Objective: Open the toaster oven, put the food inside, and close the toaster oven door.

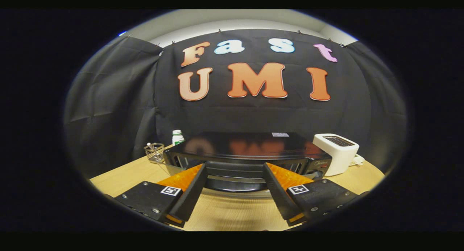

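we see the toaster oven (250, 149) sitting on the wooden table (119, 176), just ahead of the gripper (235, 175) and partly framed between its two fingers. it is a wide, low black box with a glossy top that throws back blurred reflections; a small pale sticker lies near the back of that top. its long axis runs side to side across our line of sight, and its front faces us. the front shows dark horizontal bars and a darker curved band low down between the fingers; whether the door is ajar we cannot tell from here. a control panel sits at its right end.

the gripper's fingers stand wide apart, holding nothing, with bare table between and below them.

to the right, just beside the oven, stands a white pop-up toaster (337, 153), leaving little room on that side. to the left, near the oven's back corner, are a small wire basket (155, 152) and a white bottle (177, 137) with a green label. the table's near-left area is open, and its edge curves away on both sides.
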`<state>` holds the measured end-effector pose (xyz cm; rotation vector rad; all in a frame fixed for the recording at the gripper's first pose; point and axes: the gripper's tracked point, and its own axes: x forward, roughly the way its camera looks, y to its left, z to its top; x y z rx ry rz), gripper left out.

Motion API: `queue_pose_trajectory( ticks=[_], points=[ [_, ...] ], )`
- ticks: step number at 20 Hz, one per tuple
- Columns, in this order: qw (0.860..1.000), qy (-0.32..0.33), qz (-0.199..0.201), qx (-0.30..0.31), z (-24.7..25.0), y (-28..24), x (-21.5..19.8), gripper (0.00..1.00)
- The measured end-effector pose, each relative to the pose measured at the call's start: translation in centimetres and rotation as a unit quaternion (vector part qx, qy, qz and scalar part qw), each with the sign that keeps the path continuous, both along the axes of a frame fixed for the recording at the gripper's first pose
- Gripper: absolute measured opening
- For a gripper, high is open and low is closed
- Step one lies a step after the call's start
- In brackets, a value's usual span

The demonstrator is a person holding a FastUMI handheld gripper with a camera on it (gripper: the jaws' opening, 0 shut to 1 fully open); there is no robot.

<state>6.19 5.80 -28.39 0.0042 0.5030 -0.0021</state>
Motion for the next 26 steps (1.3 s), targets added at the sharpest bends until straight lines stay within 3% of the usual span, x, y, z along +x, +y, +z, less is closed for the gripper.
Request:
queue_pose_trajectory(
  ticks=[6,11,18,22,26],
  points=[
    [0.998,0.050,0.048,0.005,-1.8,1.1,-5.5,0.91],
    [0.996,0.059,0.064,0.019,-3.0,1.3,-8.0,0.92],
    [0.984,0.128,0.058,0.107,-7.5,1.6,-11.5,0.92],
    [0.977,0.170,0.040,0.122,-10.7,1.0,-12.4,0.89],
    [0.979,0.163,0.043,0.115,-10.2,0.4,-13.0,0.84]
  ],
)
